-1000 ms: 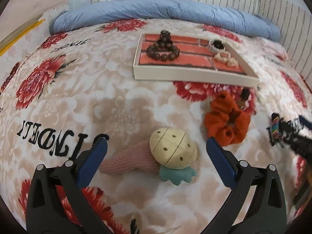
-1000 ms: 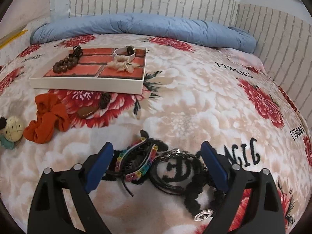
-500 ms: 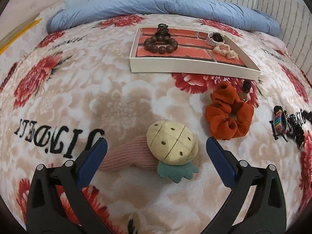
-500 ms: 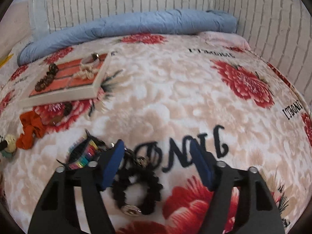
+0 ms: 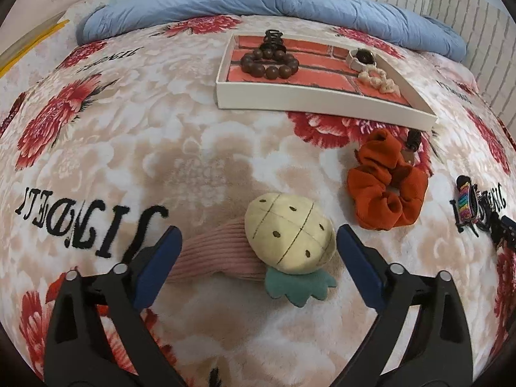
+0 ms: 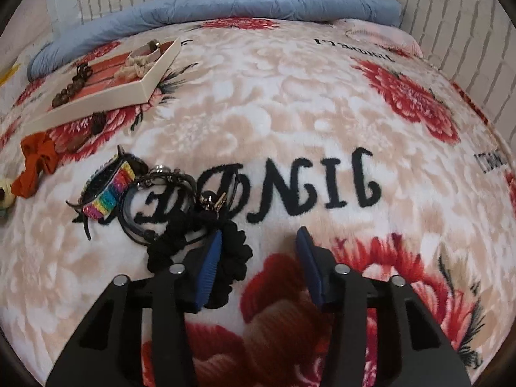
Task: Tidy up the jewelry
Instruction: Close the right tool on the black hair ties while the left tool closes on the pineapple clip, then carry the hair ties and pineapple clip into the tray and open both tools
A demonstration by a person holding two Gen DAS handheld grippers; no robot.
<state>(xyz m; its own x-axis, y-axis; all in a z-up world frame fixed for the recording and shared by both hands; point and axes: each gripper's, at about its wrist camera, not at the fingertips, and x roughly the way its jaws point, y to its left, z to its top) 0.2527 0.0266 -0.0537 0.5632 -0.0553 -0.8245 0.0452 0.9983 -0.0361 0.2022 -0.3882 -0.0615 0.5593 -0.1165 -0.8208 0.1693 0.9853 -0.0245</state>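
Note:
My left gripper hangs over the bed, jaws wide and closing. Between them lies a cream pineapple plush hair tie on a pink ribbed band, and the pads stand clear of it. My right gripper is half-wide and closing. A black scrunchie lies against its left pad, while the right pad is apart from it. Left of the scrunchie are black bangles and a rainbow clip. The white tray holds a brown bead bracelet, a black claw clip and a cream scrunchie.
An orange scrunchie and a small brown clip lie in front of the tray. The rainbow clip shows at the right edge. A blue rolled quilt runs along the brick-pattern wall behind the flowered blanket.
The right gripper has slid right across the blanket and its jaws have narrowed a lot; the black scrunchie now sits by its left pad. The left gripper's jaws have narrowed slightly.

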